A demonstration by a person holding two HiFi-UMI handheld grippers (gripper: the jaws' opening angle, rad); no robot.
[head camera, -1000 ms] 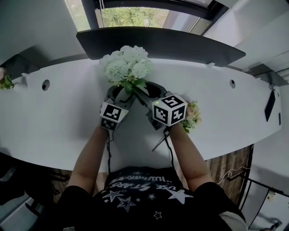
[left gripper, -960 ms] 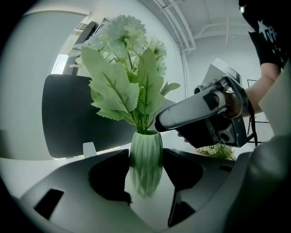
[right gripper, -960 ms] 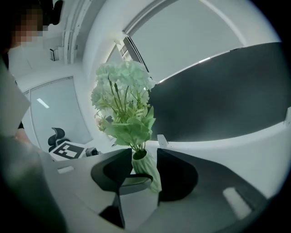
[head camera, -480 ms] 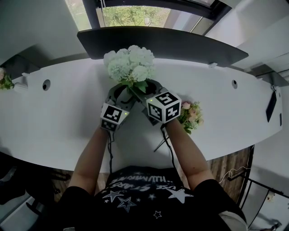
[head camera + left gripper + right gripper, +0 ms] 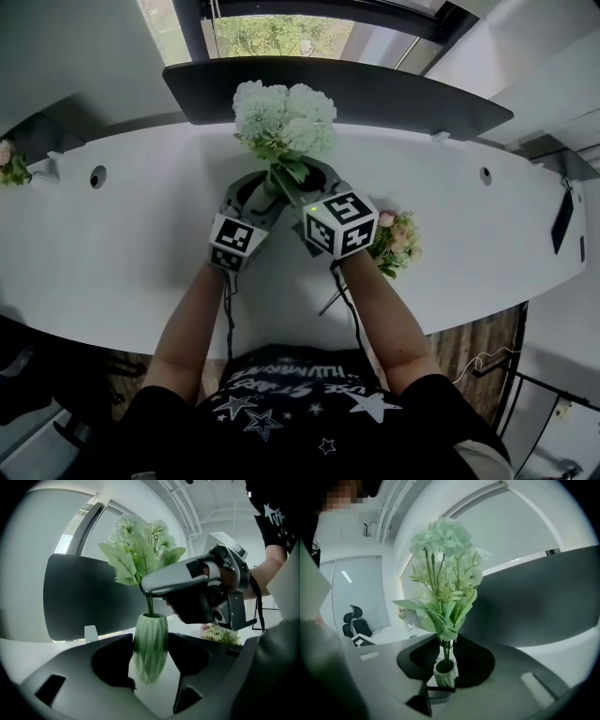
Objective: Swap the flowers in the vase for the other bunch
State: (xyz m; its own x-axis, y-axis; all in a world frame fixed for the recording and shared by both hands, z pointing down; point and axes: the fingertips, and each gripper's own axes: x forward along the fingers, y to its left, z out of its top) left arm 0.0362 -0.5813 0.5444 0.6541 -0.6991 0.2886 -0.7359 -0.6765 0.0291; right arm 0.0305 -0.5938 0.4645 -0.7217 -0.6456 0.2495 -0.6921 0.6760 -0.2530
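Vase [image 5: 150, 646]: green and ribbed, upright on the white table [image 5: 141, 234] in front of you, clamped at its sides between the jaws of your left gripper [image 5: 251, 192].
Right gripper [image 5: 298, 176]: just beside the left one, its jaws closing around the stems [image 5: 446, 649] just above the vase mouth.
White flowers [image 5: 284, 117]: leafy bunch above both grippers, stems reaching into the vase.
Pink bunch [image 5: 394, 242]: lying on the table, just right of your right gripper.
Dark panel [image 5: 375, 89]: along the table's far edge, below a window [image 5: 277, 36].
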